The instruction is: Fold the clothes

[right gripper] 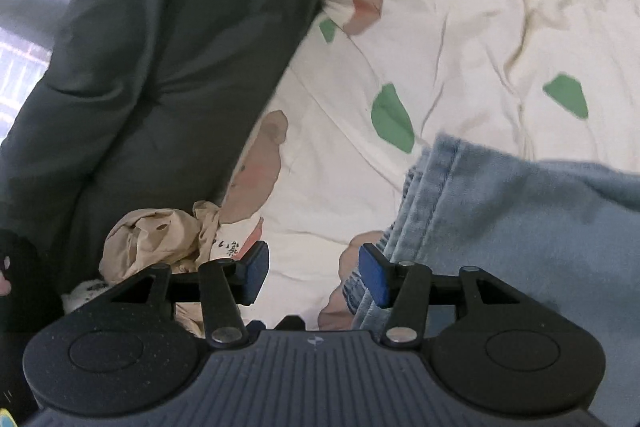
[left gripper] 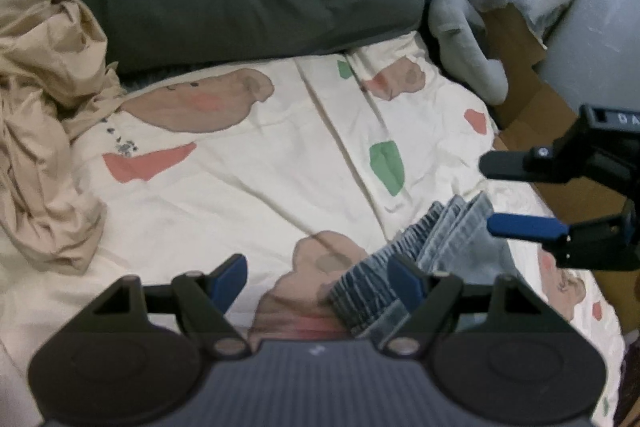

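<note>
Both hand-held grippers stand apart and empty: left hand-held gripper (left gripper: 316, 281), right hand-held gripper (right gripper: 312, 273). On the bed (left gripper: 256, 187), the folded denim garment (right gripper: 520, 219) lies at four o'clock and a crumpled beige garment (left gripper: 44, 131) at nine. Judged best: lift clear of the denim without snagging its gathered waistband (left gripper: 368, 283), then fetch the beige piece.

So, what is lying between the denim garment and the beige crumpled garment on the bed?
Only bare printed bedsheet lies between the denim garment and the beige garment; the left wrist view shows this best.
</note>
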A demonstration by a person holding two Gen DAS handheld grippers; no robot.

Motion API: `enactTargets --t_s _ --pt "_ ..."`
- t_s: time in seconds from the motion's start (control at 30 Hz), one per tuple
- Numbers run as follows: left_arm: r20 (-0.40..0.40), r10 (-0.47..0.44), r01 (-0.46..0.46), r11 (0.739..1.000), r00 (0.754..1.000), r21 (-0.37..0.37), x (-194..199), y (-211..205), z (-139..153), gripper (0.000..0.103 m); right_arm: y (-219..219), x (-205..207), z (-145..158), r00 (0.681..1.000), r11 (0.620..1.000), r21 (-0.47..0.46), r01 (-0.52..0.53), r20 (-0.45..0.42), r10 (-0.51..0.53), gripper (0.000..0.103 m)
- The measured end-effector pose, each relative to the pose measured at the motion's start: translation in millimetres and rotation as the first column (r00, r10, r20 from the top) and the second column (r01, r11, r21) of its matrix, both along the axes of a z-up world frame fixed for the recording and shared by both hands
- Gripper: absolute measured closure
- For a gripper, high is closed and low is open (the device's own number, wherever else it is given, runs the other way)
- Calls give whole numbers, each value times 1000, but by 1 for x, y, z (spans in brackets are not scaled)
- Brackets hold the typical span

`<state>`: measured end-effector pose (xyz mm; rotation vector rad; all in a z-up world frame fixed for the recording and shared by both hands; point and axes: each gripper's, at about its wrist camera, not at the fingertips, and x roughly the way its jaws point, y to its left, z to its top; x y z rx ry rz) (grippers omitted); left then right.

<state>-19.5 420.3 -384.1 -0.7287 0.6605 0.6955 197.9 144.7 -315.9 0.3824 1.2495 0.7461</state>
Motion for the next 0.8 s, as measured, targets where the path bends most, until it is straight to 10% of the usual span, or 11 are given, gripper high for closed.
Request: enactTargets --t_s 0.4,0.6,0.8 --pt "36 -50 55 990 998 -133 1 -28 -15 38 -36 24 -15 984 978 -203 -50 158 83 48" --pt "53 -25 35 982 998 -187 2 -43 -20 65 -32 34 -20 943 941 -307 -144 246 225 48" --pt "68 23 -4 965 997 -261 5 -45 -33 66 -25 46 -24 900 911 -348 -222 287 329 49"
